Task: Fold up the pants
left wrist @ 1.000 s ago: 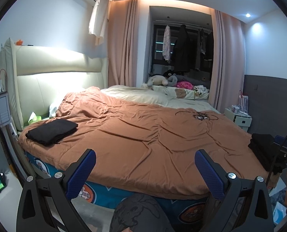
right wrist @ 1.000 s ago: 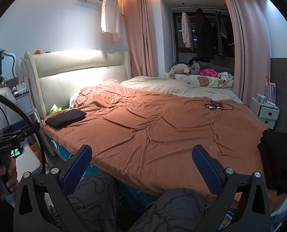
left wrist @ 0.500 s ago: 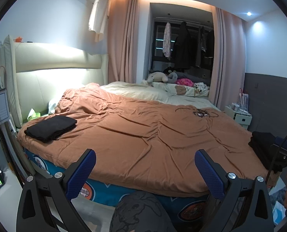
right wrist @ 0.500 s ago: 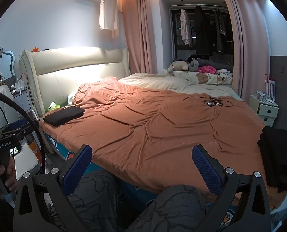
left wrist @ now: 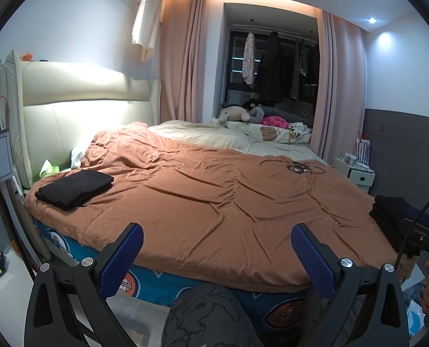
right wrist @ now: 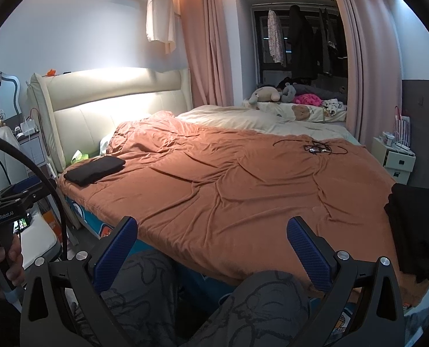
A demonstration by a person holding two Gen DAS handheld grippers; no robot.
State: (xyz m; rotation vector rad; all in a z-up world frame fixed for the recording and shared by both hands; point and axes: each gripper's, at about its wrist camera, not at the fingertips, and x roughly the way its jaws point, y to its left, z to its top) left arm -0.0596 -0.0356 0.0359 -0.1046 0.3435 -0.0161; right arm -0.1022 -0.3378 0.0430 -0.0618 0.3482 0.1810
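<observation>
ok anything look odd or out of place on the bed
A tangle of black cable lies loose on the orange duvet, and a dark heap of clothes slumps over its right corner. The folded black pants lie flat and tidy.

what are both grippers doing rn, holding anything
Left gripper: open, holding nothing, above the bed edge.
Right gripper: open, holding nothing; the black pants lie untouched to its right.

On the black plastic body of my left gripper [right wrist: 7,217] I read small white lettering, "GenRobot.AI".
</observation>
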